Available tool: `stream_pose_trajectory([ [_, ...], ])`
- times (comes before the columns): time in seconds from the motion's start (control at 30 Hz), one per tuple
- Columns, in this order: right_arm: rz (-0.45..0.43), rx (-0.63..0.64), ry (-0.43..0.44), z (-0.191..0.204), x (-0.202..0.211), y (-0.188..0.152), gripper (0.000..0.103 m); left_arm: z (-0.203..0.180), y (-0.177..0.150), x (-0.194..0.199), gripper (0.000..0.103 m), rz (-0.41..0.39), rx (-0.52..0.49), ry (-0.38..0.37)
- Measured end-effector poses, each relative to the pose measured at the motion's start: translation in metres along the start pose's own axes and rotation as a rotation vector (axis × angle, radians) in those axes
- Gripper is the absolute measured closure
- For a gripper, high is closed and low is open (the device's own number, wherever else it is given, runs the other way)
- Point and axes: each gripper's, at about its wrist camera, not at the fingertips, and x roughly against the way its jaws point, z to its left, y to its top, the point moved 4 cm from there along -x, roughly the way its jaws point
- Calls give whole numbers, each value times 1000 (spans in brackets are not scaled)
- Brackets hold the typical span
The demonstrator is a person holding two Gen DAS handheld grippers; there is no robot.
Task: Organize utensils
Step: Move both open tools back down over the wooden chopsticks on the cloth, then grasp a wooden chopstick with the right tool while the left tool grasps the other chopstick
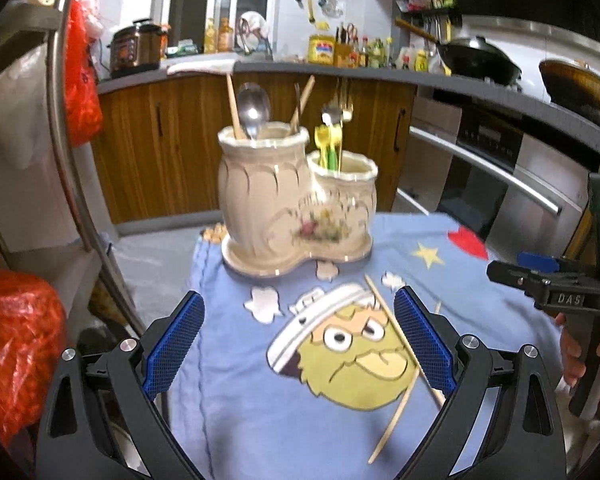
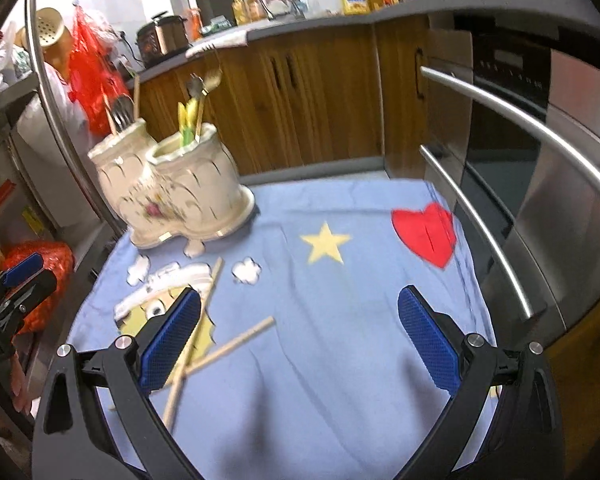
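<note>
A cream ceramic double holder (image 1: pixel 296 200) stands at the far side of a blue cartoon cloth (image 1: pixel 240 420). Its taller cup holds a spoon (image 1: pixel 253 108) and chopsticks, its lower cup yellow-green utensils. Two loose wooden chopsticks (image 1: pixel 385 308) (image 1: pixel 395 416) lie on the cloth, just by my left gripper's (image 1: pixel 300 320) right finger. That gripper is open and holds nothing. In the right wrist view the holder (image 2: pixel 172 192) is at far left. The chopsticks (image 2: pixel 240 337) (image 2: pixel 215 276) lie crossed beside the left finger of my open, unloaded right gripper (image 2: pixel 300 320).
An oven front with long steel handles (image 2: pixel 520 128) borders the cloth's right side. Wooden cabinets (image 1: pixel 160 140) stand behind the holder. Red plastic bags (image 1: pixel 16 340) and a steel rack post (image 1: pixel 60 120) crowd the left. A hand holds the other gripper (image 1: pixel 540 284).
</note>
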Motion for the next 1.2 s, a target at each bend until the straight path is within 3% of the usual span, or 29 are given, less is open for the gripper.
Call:
stream_pose_trajectory([
  [0.33,66,13,1,-7,-18,-22,6,-6,-28,-29,8,116,-27,-18],
  [0.63,93,98,60,32,-32,-23,7,-1,-38,-39,8,132,-9,-6],
  [1.0,159,228,105,93,-61,-26,51,22,-38,-36,8,121,108,-45],
  [1.2,191,290,58,105,-76,-37,73,23,-39,-36,8,123,116,-57],
])
